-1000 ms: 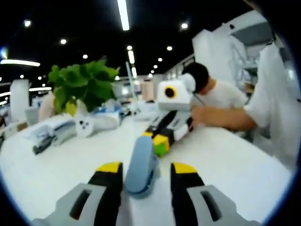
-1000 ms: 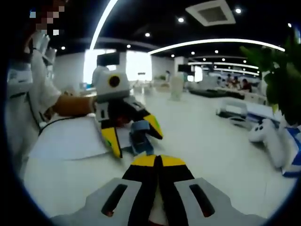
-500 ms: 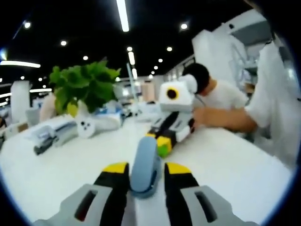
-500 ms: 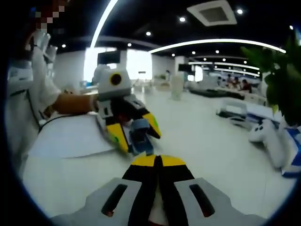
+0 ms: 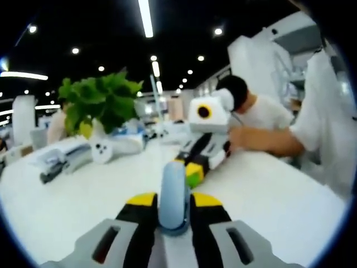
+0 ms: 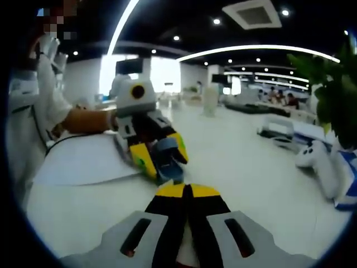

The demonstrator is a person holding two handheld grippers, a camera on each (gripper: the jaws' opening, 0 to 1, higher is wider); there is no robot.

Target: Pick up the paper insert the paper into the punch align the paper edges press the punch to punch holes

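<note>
Left gripper (image 5: 172, 204): jaws pinched on the blue punch (image 5: 172, 192), one on each side of its body, mid-table. Right gripper (image 6: 186, 192): jaws pressed together, nothing between them, low over the table (image 6: 251, 167), facing the punch. Paper (image 6: 89, 162) lies flat on the table's near-left part, by the person's sleeve; whether its edge sits in the punch slot cannot be told. Judgement: punch secured; pressing remains. Left gripper reaches in level from the person's forearm.

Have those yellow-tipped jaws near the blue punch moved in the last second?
Yes. The left gripper has closed its jaws inward onto the blue punch, which stays put on the white table.
</note>
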